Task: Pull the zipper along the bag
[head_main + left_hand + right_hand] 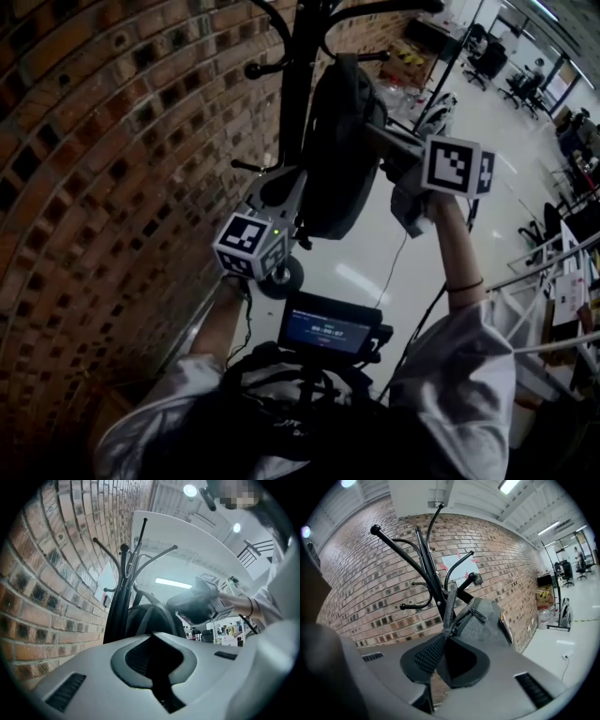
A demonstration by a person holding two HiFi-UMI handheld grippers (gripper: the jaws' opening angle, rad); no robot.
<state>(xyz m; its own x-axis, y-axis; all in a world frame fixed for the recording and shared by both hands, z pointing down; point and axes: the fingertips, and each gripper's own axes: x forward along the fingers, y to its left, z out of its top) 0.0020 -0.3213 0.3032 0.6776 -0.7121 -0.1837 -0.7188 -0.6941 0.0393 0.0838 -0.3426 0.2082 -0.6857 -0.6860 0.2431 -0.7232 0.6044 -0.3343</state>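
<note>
A dark grey backpack [342, 150] hangs from a black coat rack [295, 84] in front of a brick wall. My left gripper [286, 185] reaches up to the bag's lower left edge. In the left gripper view its jaws [151, 635] stand closed, their tips against the bag [150, 618], seemingly pinching its fabric. My right gripper [372, 133] meets the bag's upper right side. In the right gripper view it [447, 633] is shut on the grey zipper pull [450, 606], which runs up from the slider at the bag's [487, 620] seam.
The brick wall [103, 187] stands close on the left. The rack's round base [281, 277] rests on the white floor. A screen device [333, 330] hangs at the person's chest. Desks and office chairs [497, 61] stand at the far right.
</note>
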